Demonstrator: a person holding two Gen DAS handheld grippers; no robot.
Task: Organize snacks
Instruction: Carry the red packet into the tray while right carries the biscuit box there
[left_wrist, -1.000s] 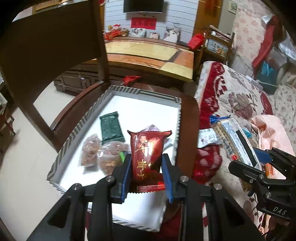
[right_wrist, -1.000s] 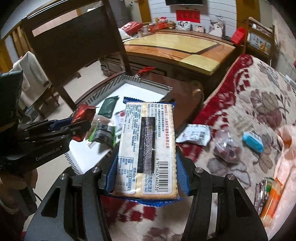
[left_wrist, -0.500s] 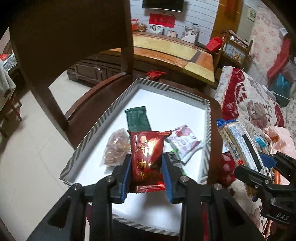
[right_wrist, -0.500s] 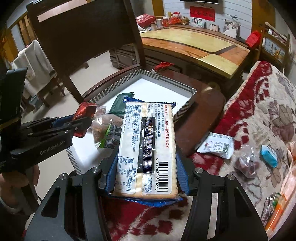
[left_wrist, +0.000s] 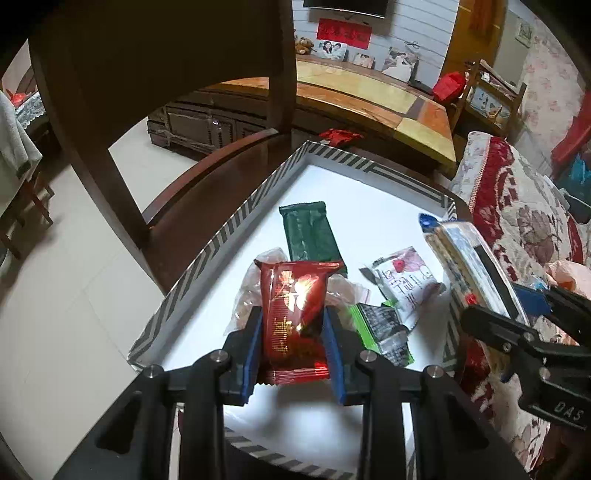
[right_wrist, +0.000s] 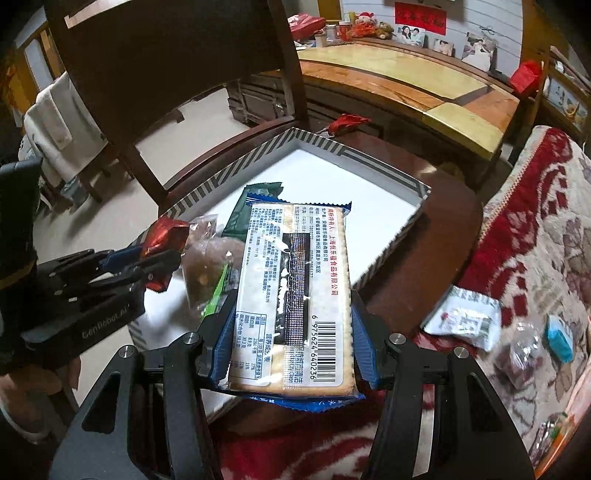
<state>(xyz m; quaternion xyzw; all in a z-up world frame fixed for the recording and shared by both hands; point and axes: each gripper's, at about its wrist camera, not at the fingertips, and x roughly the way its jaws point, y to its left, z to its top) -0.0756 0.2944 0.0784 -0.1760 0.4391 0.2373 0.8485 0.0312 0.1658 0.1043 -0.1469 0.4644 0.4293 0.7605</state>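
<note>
My left gripper (left_wrist: 293, 325) is shut on a red foil snack packet (left_wrist: 293, 314) and holds it above the near part of a white tray with a striped rim (left_wrist: 236, 225) on a dark wooden chair seat. My right gripper (right_wrist: 293, 314) is shut on a long cracker pack in blue wrapping (right_wrist: 291, 295), held over the tray's right near edge (right_wrist: 391, 247). In the tray lie a green packet (left_wrist: 310, 232), clear bags of brown snacks (left_wrist: 247, 291), a white flowered packet (left_wrist: 402, 277) and a black-green packet (left_wrist: 384, 328).
The chair back (left_wrist: 147, 74) rises at the left behind the tray. A red flowered sofa cover (right_wrist: 532, 236) at the right holds a white packet (right_wrist: 465, 317), a clear bag (right_wrist: 517, 358) and a blue item (right_wrist: 559, 339). A wooden table (right_wrist: 406, 85) stands beyond.
Both grippers have moved forward and left with their packs, now over the tray. The tray and the snacks in it look larger and nearer.
</note>
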